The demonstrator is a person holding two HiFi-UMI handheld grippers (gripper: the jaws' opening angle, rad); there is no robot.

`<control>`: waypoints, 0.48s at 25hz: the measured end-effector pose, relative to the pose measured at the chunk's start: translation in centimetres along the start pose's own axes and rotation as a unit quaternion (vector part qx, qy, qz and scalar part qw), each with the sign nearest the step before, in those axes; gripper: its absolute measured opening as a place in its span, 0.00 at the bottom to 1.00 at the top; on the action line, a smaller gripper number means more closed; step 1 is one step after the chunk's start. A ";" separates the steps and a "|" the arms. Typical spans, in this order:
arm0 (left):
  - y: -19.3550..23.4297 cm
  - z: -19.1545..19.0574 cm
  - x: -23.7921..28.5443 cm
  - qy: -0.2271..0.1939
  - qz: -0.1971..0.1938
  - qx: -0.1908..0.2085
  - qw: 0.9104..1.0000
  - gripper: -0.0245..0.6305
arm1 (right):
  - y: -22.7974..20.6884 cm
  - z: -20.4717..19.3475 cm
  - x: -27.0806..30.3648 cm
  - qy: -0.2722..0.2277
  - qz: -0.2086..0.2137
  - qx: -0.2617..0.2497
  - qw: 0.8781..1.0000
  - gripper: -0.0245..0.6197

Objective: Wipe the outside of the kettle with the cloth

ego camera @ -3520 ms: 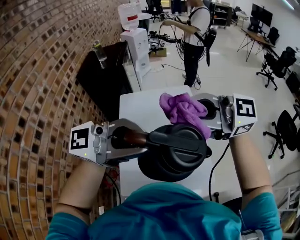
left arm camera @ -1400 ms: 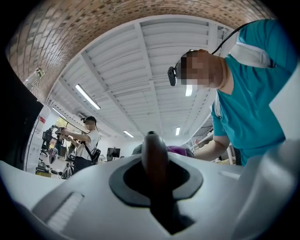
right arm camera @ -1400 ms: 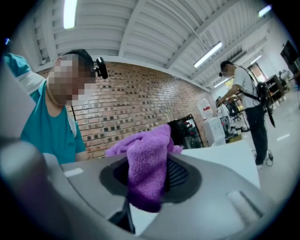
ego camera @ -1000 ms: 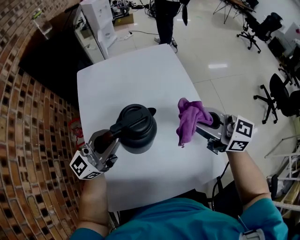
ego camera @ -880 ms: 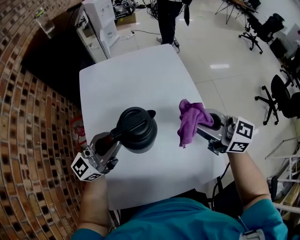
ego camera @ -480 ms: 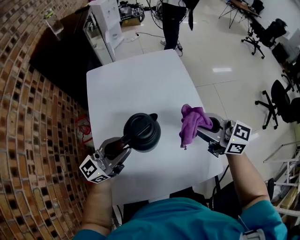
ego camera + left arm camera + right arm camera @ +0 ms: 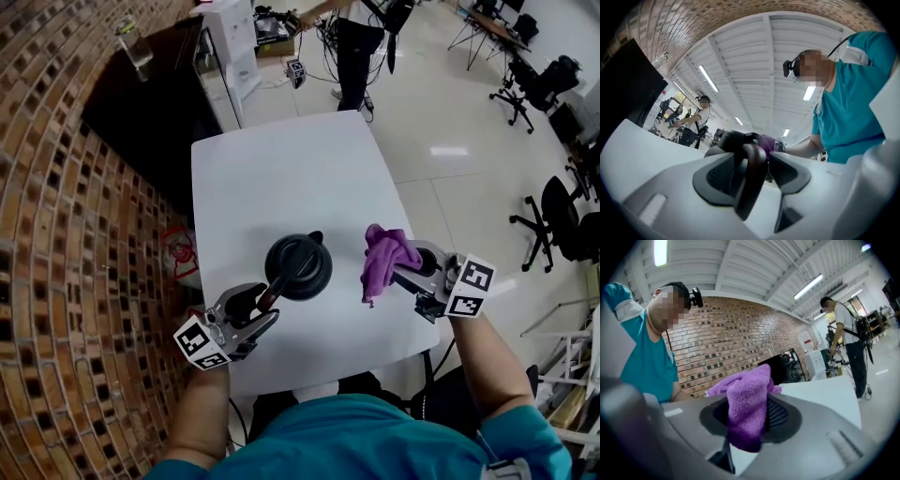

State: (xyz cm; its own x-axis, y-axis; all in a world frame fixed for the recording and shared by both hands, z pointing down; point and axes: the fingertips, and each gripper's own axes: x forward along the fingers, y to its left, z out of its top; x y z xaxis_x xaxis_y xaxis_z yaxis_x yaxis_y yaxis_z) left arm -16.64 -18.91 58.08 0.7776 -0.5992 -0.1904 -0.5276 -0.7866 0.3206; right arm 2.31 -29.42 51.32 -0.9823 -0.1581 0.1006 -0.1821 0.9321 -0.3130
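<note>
The black kettle stands upright on the white table, its handle pointing to the near left. My left gripper is at that handle with its jaws opening. In the left gripper view the handle stands between the pads, with a gap showing on its right side. My right gripper hovers to the right of the kettle, apart from it, shut on the purple cloth. The cloth bunches up between the pads and hangs below them.
A brick wall runs along the left, with a black cabinet beyond the table's far left corner. A person stands on the floor past the table's far edge. Office chairs stand to the right.
The kettle, earlier held up against the cloth, now stands on the table. The left gripper has drawn back along the handle and its jaws have widened. The right gripper still holds the cloth.
</note>
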 end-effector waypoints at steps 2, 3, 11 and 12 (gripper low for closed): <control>0.3 0.3 -1.0 -0.001 0.019 -0.008 1.000 0.37 | 0.0 0.2 0.0 0.000 -0.001 0.001 1.000 0.23; 0.4 0.4 -1.5 -0.001 0.029 -0.012 1.000 0.38 | 0.1 0.3 0.1 0.000 -0.003 0.002 1.000 0.23; -3.2 6.8 -6.7 0.000 0.054 -0.019 0.998 0.26 | 3.8 3.3 -0.5 -0.025 -0.046 0.013 0.999 0.23; -4.2 7.9 -7.1 0.001 0.051 -0.018 0.999 0.19 | 4.9 4.0 -0.6 -0.029 -0.054 0.010 0.998 0.23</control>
State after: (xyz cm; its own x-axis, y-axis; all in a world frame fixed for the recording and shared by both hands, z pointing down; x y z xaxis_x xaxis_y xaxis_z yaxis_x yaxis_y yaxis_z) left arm -22.67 -12.49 50.73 0.7210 -0.6758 -0.1530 -0.5915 -0.7153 0.3722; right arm 1.81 -26.03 45.96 -0.9579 -0.2754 0.0805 -0.2865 0.9026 -0.3214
